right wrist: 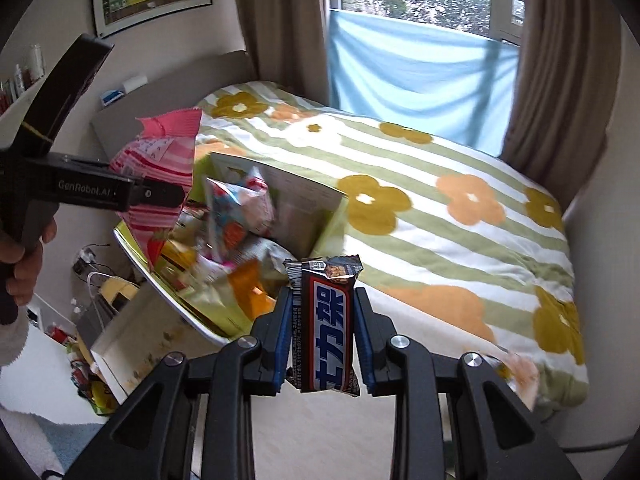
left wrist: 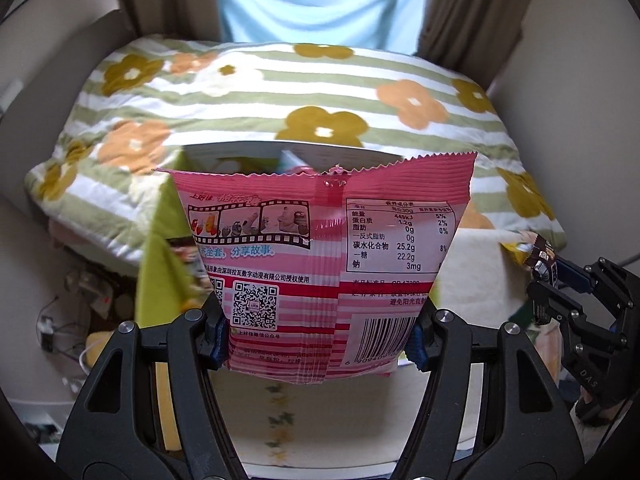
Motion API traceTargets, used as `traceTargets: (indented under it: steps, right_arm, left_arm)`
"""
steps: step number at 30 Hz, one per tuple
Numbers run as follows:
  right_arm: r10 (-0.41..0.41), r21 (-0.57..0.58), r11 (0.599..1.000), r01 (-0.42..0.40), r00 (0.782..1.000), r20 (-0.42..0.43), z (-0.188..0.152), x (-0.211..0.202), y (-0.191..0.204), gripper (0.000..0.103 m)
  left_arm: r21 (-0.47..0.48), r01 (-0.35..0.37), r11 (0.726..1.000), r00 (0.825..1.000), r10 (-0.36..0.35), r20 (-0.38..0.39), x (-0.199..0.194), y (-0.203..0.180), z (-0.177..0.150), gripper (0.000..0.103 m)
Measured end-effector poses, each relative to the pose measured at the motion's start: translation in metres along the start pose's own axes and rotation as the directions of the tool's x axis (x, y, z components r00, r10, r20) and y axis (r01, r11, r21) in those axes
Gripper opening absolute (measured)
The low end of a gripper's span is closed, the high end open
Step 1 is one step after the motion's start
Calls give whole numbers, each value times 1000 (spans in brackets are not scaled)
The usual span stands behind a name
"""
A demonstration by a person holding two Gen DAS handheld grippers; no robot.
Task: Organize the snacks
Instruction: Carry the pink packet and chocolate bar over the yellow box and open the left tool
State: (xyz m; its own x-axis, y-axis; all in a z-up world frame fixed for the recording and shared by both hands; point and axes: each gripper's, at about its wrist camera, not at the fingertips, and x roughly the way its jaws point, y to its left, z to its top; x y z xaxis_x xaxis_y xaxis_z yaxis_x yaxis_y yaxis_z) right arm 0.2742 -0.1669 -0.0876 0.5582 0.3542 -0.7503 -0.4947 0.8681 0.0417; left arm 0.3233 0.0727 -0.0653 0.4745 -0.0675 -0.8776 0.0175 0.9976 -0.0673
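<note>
A pink snack bag (left wrist: 320, 256), its back panel with nutrition table, QR code and barcode facing the camera, stands upright between the pads of the left claw (left wrist: 318, 340), which pinch it at its lower corners with the jaws only partly spread. Just behind it sits an open cardboard box (right wrist: 280, 200) heaped with mixed snack packets (right wrist: 240, 216), resting at the near edge of the bed (right wrist: 440, 184) on a green-striped duvet with yellow and orange flowers. The right claw (right wrist: 323, 338) is clamped tight on a dark chocolate bar (right wrist: 326, 320) in a Snickers-style wrapper, held upright near the box's corner. A hand (right wrist: 24, 264) grips the left tool's handle. Brown curtains (right wrist: 560, 60) and a pale blue cloth (right wrist: 420, 76) hang at the window beyond.
</note>
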Motion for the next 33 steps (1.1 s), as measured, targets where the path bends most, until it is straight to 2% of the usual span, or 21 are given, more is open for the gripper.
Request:
traceTargets:
  steps: [7, 14, 16, 18, 19, 20, 23, 28, 33]
  right_arm:
    - [52, -12, 999, -52, 998, -27, 36, 51, 46, 26]
    - [66, 38, 997, -63, 994, -89, 46, 99, 77, 26]
    - [68, 61, 996, -61, 992, -106, 45, 108, 82, 26]
    - [68, 80, 995, -58, 991, -119, 43, 113, 86, 26]
    - [68, 89, 994, -57, 990, -126, 42, 116, 87, 26]
    - [67, 94, 994, -55, 989, -133, 42, 117, 89, 26]
    - [68, 112, 992, -51, 986, -151, 40, 123, 91, 26]
    - [111, 138, 986, -90, 982, -153, 39, 127, 92, 26]
    - [139, 157, 981, -115, 979, -149, 43, 132, 91, 26]
  left_arm:
    - [-64, -9, 998, 999, 6, -37, 25, 70, -1, 62]
    - [-47, 60, 997, 997, -63, -50, 55, 103, -16, 62]
    - [-34, 82, 996, 996, -83, -32, 59, 107, -21, 68]
    - [-39, 120, 992, 993, -121, -15, 62, 110, -25, 83]
    - [-42, 133, 990, 991, -133, -6, 63, 111, -27, 95]
    - [-43, 133, 990, 991, -133, 2, 64, 113, -30, 103]
    - [-27, 97, 995, 995, -96, 17, 62, 114, -36, 103]
    - [-16, 49, 999, 998, -48, 28, 59, 116, -43, 103]
    - [-38, 69, 997, 996, -66, 65, 44, 117, -45, 103]
